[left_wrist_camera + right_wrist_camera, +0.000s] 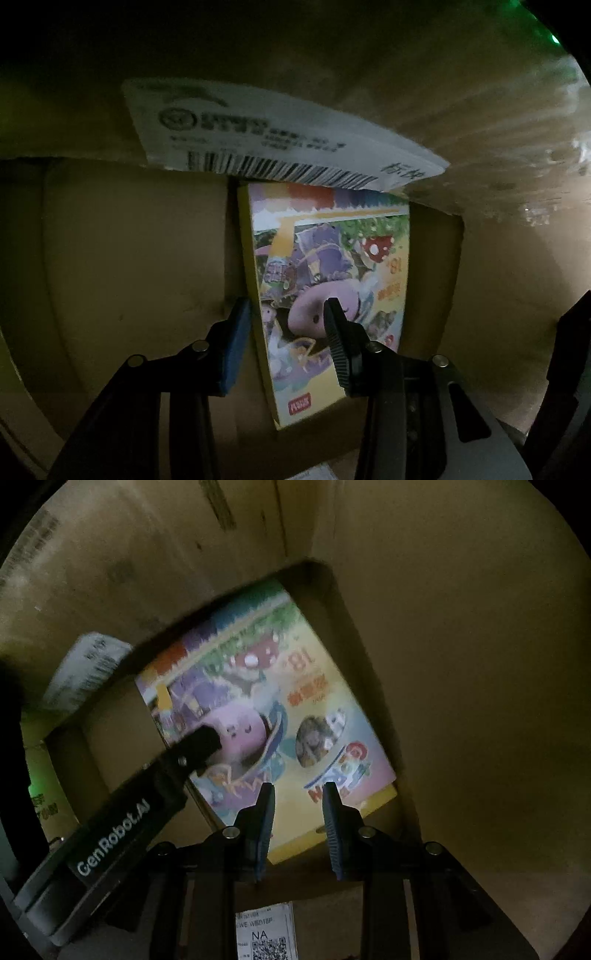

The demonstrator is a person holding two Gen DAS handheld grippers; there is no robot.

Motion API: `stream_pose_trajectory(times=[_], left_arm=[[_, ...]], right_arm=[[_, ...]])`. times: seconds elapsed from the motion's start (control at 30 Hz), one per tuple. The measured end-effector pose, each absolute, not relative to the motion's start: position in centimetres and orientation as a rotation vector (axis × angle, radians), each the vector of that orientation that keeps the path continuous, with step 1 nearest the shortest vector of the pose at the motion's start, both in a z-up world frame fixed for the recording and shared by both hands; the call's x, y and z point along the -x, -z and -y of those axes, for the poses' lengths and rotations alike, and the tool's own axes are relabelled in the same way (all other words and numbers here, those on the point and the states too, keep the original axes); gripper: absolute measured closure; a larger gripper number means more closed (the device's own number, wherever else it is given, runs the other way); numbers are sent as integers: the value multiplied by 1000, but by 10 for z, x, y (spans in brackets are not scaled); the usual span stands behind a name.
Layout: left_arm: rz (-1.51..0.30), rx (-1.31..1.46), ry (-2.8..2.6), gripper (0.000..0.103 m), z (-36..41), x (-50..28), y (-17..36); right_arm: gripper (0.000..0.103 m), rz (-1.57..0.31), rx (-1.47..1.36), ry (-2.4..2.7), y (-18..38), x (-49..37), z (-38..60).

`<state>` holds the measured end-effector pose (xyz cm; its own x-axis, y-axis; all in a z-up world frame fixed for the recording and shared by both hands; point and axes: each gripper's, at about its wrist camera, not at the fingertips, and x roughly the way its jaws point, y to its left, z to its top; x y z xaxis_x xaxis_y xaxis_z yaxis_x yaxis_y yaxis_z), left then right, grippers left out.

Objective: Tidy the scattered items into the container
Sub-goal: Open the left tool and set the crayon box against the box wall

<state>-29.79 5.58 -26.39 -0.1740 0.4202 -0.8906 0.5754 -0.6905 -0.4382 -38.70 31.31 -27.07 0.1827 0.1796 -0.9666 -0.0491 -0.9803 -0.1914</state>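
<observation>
- Left wrist view: the scene is the dim inside of a cardboard box (110, 240). The left gripper (284, 339) reaches down into it, and a flat, colourful cartoon-printed box (332, 266) sits between its fingers, standing on a long edge and leaning towards the right finger.
- The blue pad of the left finger (236, 347) stands just clear of the yellow spine; the black ribbed finger lies across the printed face. The pads do not seem to press from both sides, so this claw reads as released, though the gloom makes contact hard to judge.
- Just beyond the fingertips, a white shipping label (258, 136) with a barcode overhangs the far end of the cartoon-printed box and hides its top edge.
- Right wrist view: the right gripper (299, 819) points steeply down into the same cardboard box, clenched nearly shut on nothing, hovering above the near yellow edge of the cartoon-printed box.
- To its left, the left gripper's arm, marked GenRobot.AI, slants in, its tip over the pink cartoon figure.
- Handling, as a judgement: the cartoon-printed box looks light, stiff and glossy, so likely a little slippery; pinching across its thin thickness near the middle of a long edge should hold best.
- Hard to make out: this view is blurred, the container's corners are dark, and another label below the claw is cut off.
</observation>
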Motion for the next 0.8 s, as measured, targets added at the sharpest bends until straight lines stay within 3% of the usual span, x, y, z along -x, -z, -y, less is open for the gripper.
stream_pose_trajectory(times=[0.2,0.67,0.8], left_arm=[[-1242,-1959,2009,76,-52,291,263],[-1224,-2065,1974,77,-52,271,250],[-1154,-2081,2016,72,-52,264,233]], right_arm=[[80,155,2253,-1835,272,386,-311],[80,155,2230,-1854,247,364,-305],[76,163,2191,-1863,234,357,-309]])
